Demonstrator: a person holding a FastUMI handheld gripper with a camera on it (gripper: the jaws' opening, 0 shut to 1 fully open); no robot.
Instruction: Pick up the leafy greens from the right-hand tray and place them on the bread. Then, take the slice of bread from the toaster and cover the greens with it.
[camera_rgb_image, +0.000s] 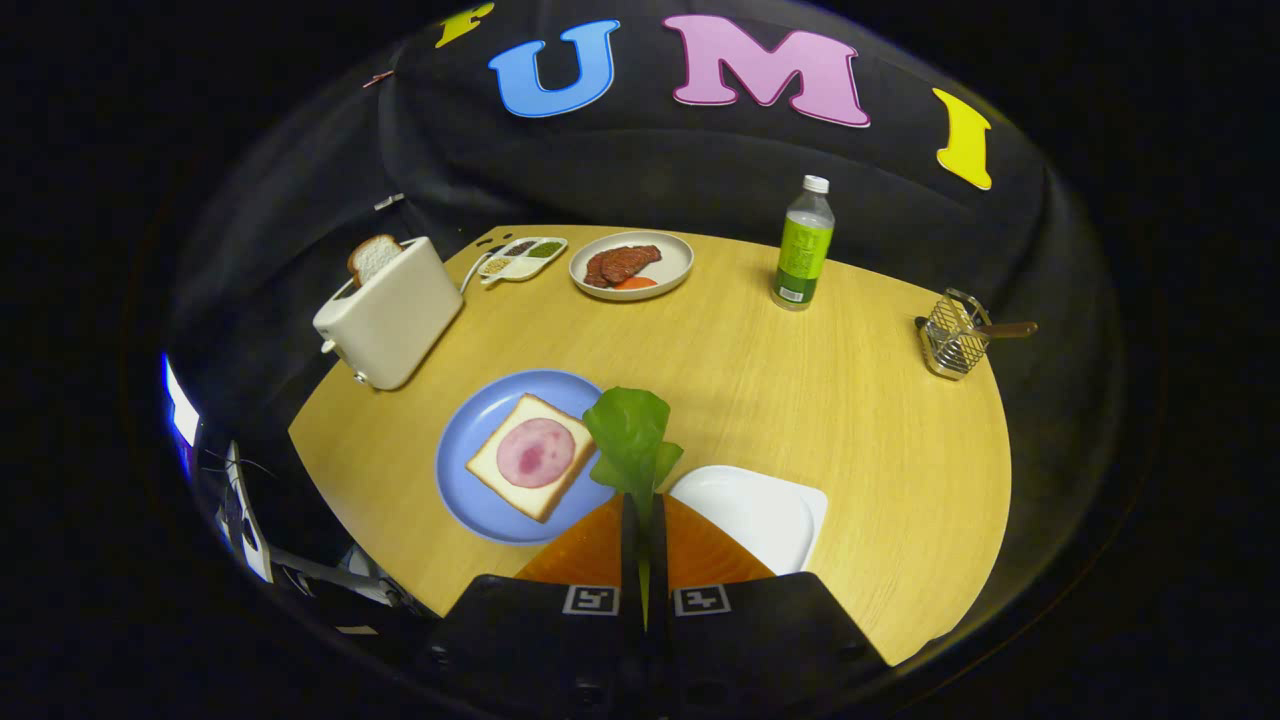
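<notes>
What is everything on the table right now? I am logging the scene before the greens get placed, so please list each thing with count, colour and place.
table: one, light wood, under everything
blue plate: one, just ahead-left of the fingers
bread slice: one, white, on the blue plate, round pink ham slice on top
leafy greens: one bunch, green, stem pinched between the fingers
white tray: one, ahead-right of the fingers
toaster: one, cream, far left, bread slice sticking up
condiment dish: one, white, beside the toaster
plate of meat: one, pale, far centre
bottle: one, green label, far right
wire basket: one, metal, right edge
fingers: two, shut on the greens
</notes>
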